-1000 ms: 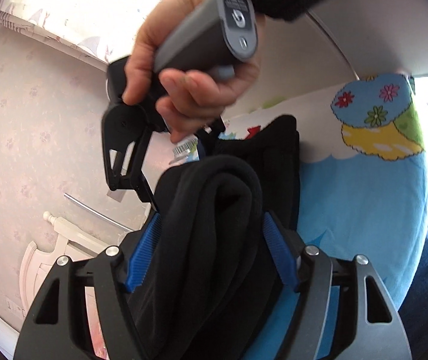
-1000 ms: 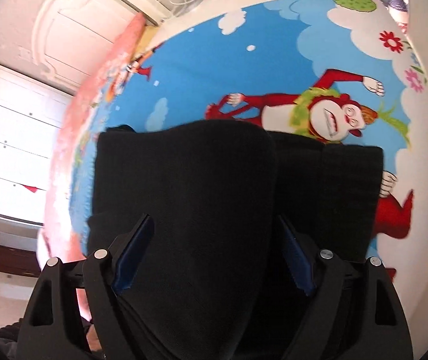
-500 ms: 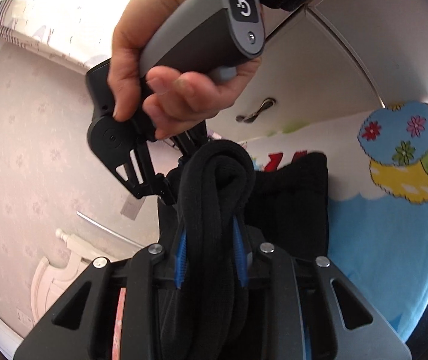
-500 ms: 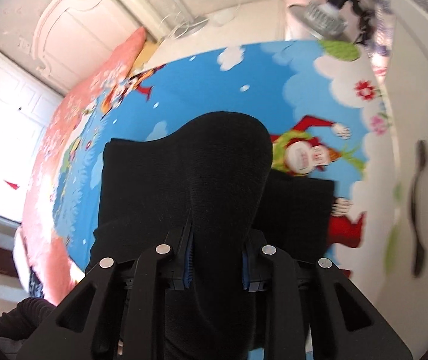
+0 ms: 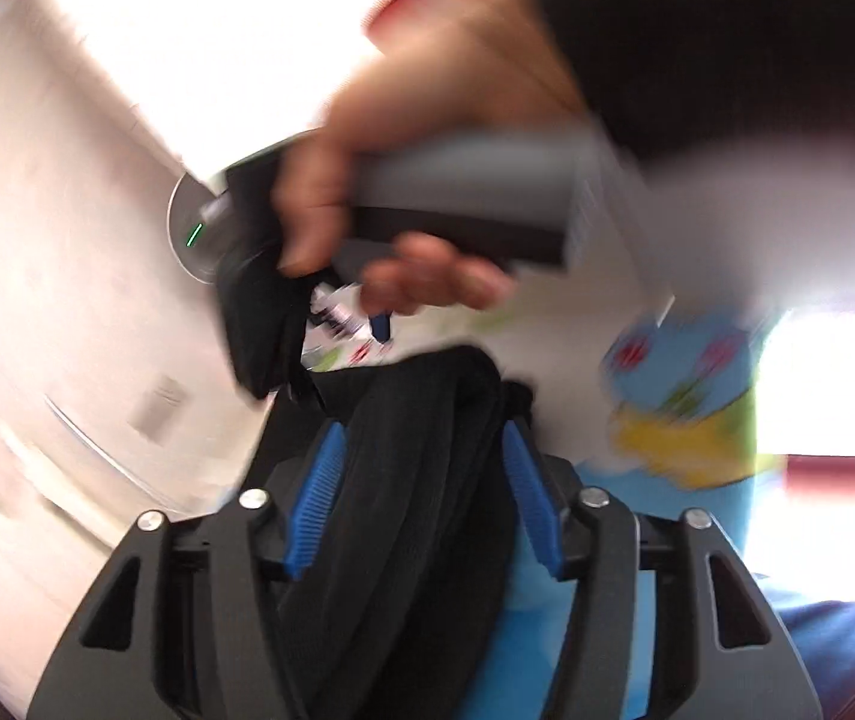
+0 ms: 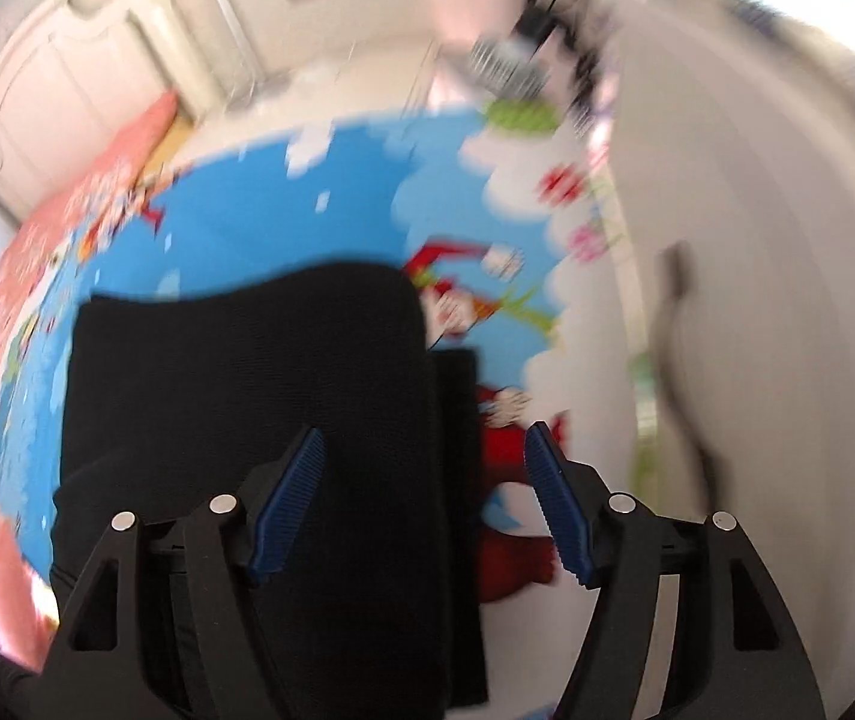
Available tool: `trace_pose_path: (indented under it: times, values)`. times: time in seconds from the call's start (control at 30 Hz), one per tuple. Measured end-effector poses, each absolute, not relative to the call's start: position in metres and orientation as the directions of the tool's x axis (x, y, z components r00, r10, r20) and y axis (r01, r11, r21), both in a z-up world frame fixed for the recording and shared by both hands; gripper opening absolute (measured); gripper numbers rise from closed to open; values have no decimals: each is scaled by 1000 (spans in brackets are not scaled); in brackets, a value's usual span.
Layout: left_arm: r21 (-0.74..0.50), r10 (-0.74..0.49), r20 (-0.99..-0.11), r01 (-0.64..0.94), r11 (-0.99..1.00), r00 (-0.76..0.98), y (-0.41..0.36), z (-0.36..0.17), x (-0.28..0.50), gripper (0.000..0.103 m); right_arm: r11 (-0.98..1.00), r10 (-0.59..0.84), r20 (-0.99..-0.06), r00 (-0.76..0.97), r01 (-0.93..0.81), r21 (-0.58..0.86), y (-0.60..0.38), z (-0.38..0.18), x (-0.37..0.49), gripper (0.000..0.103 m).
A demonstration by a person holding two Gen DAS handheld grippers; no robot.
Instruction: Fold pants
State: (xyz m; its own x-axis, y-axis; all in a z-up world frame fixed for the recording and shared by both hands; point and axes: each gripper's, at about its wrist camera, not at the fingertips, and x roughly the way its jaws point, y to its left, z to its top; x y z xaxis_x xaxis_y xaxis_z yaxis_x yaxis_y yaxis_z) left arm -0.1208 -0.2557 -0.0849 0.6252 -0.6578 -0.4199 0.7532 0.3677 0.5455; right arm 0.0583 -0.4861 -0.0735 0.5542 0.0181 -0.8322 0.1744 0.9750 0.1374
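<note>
The black pants (image 6: pixel 235 372) lie folded on a bright cartoon play mat (image 6: pixel 307 210). My right gripper (image 6: pixel 425 429) hovers over their right edge with its jaws opening; the blue pads stand apart from the cloth below. In the left wrist view a thick roll of the pants (image 5: pixel 403 540) rises between the blue pads of my left gripper (image 5: pixel 421 438), whose jaws are opening too and no longer squeeze it. A person's hand (image 5: pixel 403 192) holds the right gripper's grey handle just above that roll. Both views are motion-blurred.
A white cabinet door with a dark handle (image 6: pixel 676 324) borders the mat on the right. A pink blanket (image 6: pixel 1 330) edges the mat on the left, with white panelled furniture (image 6: pixel 67 60) behind. A leg in blue jeans (image 5: pixel 835 630) is at the lower right.
Half a second ago both grippers pinched the black fold tightly. Now both sets of jaws have spread and both grippers have lifted; the cloth has dropped out of the right gripper's pads.
</note>
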Motion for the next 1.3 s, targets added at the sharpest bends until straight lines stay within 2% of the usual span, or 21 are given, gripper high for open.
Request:
trace_pose_path:
  times: [0.1,0.17,0.27,0.3,0.33,0.37,0.4,0.43,0.53,0.6,0.63,0.7,0.77,0.8,0.83,0.9,0.93,1.0,1.07,1.3]
  values:
    - [387,-650,-394,759,523,649,-201,-55,-98,54,981,-128,-735,666,194,5,-457,-47,15,68]
    - [312,-591,-390,705,637,706,-167,-46,-80,33,979,-195,-656,729,182,-88,-429,-43,-11,71]
    - [170,-474,-447,592,788,759,-109,-49,-45,17,978,-211,-635,744,156,-141,-404,-54,-25,71]
    - [132,-439,-492,562,816,752,-91,-58,-31,9,980,-199,-649,734,144,-138,-397,-67,-24,73]
    - [112,-422,-560,570,814,713,-86,-61,-27,5,982,-190,-682,706,133,-137,-394,-79,-19,73]
    - [70,-424,-679,628,775,599,-87,-81,-18,3,977,-215,-757,617,135,-168,-394,-103,-9,72]
    - [18,-441,-745,676,737,501,-90,-97,-21,3,970,-241,-763,599,149,-190,-394,-113,-8,73]
    - [6,-448,-765,702,713,462,-90,-105,-25,3,968,-251,-756,604,163,-191,-394,-114,-8,73]
    - [29,-474,-736,722,692,484,-89,-99,-32,1,965,-263,-752,605,155,-213,-385,-88,0,71]
    - [6,-497,-684,686,728,534,-82,-96,-28,8,985,-171,-727,665,102,-139,-370,-57,7,71]
    - [-4,-500,-666,667,745,554,-83,-95,-28,14,993,-113,-727,678,58,-101,-360,-45,15,71]
    - [-15,-467,-650,605,796,599,-75,-90,-24,48,996,-23,-744,668,-50,-75,-331,-32,43,71]
    - [-54,-469,-681,601,798,562,-76,-96,-13,48,976,21,-774,632,-180,-120,-289,-37,77,71]
    - [-55,-475,-697,621,782,537,-77,-102,-12,40,960,38,-787,615,-240,-141,-269,-44,90,71]
    - [-23,-466,-702,636,772,539,-84,-102,-12,40,941,57,-804,592,-300,-155,-252,-53,102,71]
    - [94,-422,-699,658,747,578,-97,-105,-18,34,898,74,-854,515,-407,-168,-218,-81,132,54]
    - [133,-407,-696,663,737,591,-102,-108,-23,33,886,56,-867,495,-425,-186,-209,-94,142,53]
    - [231,-370,-689,673,703,623,-110,-117,-33,28,883,-5,-874,486,-408,-232,-205,-116,161,52]
    - [288,-348,-683,674,680,642,-115,-124,-38,26,889,2,-878,479,-403,-218,-209,-132,171,53]
    - [289,-350,-686,680,674,638,-114,-123,-36,25,928,-9,-849,528,-312,-204,-213,-129,169,60]
